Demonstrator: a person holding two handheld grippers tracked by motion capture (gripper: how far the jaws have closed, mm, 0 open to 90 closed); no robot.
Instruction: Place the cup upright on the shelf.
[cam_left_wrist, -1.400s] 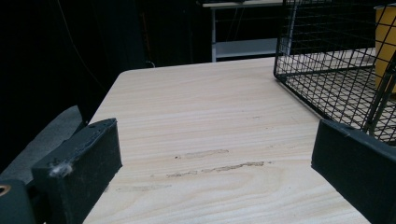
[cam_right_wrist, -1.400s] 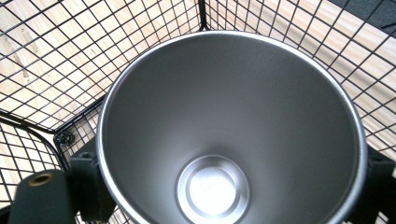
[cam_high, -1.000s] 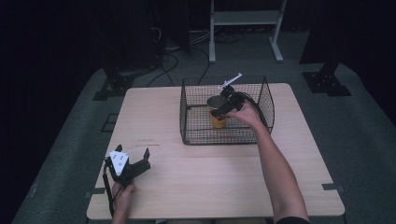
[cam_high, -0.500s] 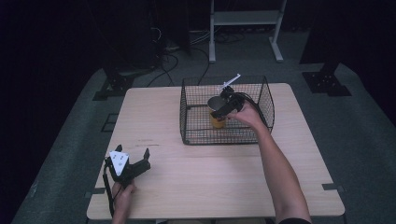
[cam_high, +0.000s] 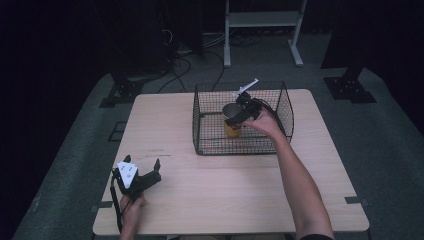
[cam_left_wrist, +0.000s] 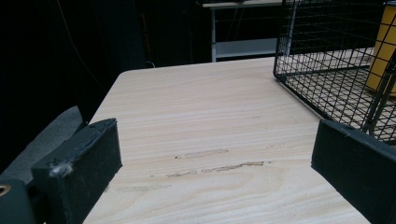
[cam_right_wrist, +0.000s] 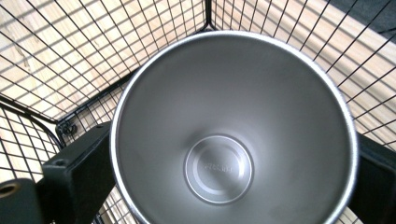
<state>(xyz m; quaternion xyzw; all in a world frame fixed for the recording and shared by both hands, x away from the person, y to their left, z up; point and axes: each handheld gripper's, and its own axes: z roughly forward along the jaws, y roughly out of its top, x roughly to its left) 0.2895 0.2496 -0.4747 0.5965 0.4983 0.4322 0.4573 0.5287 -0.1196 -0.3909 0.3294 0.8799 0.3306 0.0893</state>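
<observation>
right gripper (cam_high: 239, 116) inside wire basket (cam_high: 285, 107), fingers (cam_right_wrist: 77, 172) closed on either side of steel cup (cam_right_wrist: 231, 126) with yellow body. cup upright, empty, inside basket toward its far half; cannot tell whether resting on mesh floor or held just above. judged: grasp made; transfer in or out of basket not finished, release or lift left. left gripper (cam_high: 142, 176) idle at near left corner of tabletop (cam_high: 170, 125), fingers (cam_left_wrist: 79, 163) wide, nothing between. pale wood tabletop, scuffed near left gripper. dark room, grey floor, cables, white stand behind.
</observation>
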